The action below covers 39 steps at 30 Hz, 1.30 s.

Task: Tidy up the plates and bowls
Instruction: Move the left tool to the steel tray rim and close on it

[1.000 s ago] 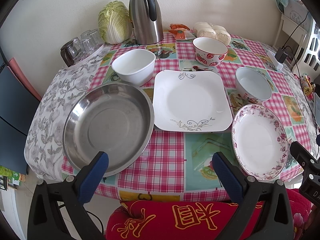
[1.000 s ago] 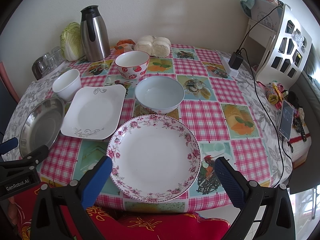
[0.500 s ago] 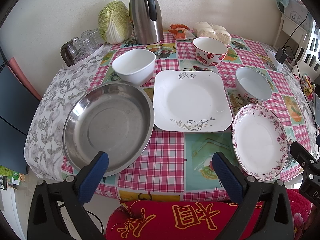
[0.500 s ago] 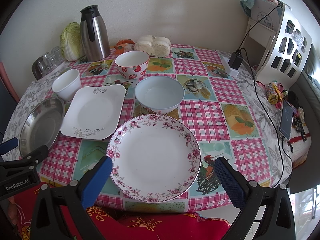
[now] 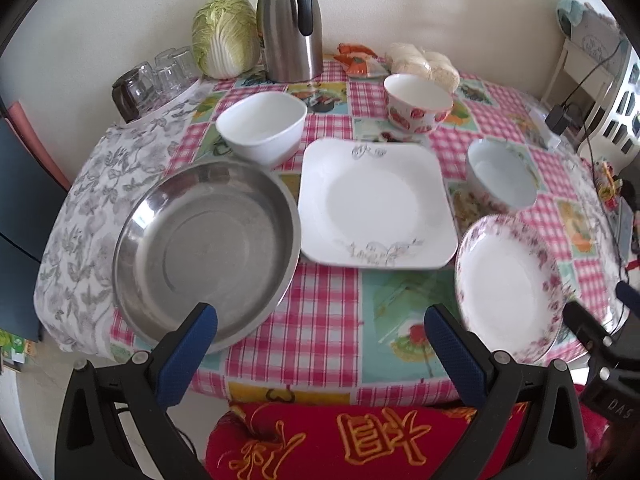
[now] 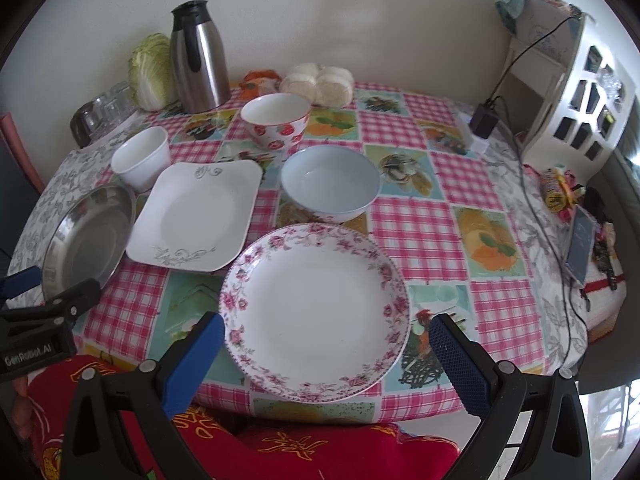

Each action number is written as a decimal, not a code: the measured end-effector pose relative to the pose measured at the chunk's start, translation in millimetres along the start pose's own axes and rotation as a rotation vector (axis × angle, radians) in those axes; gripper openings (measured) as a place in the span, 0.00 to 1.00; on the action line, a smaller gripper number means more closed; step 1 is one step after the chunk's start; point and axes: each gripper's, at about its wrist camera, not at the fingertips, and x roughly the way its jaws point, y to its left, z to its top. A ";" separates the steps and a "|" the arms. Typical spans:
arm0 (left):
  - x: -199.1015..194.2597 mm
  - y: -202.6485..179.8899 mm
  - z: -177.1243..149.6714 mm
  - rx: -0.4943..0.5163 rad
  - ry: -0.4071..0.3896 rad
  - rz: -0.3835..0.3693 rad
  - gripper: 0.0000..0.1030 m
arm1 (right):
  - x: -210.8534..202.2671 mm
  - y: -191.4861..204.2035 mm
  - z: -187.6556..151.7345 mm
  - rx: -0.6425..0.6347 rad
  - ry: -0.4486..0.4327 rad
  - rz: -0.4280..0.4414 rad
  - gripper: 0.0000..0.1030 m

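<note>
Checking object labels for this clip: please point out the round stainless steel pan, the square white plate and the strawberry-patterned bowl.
Round stainless steel pan [image 5: 208,248], left wrist view, flat base.
Square white plate [image 5: 376,204], left wrist view, centre well.
Strawberry-patterned bowl [image 6: 276,134], right wrist view, outer wall.

The left claw [image 6: 24,320] body reads "GenRobot.AI".

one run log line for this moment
stage: pre-grasp | left gripper: open, near steel pan | right gripper: open, at floral plate | dishes unstacked
</note>
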 end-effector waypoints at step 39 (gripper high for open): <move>51.3 147.9 75.0 -0.484 -0.155 0.194 1.00 | 93.6 104.9 88.4 0.148 0.015 0.326 1.00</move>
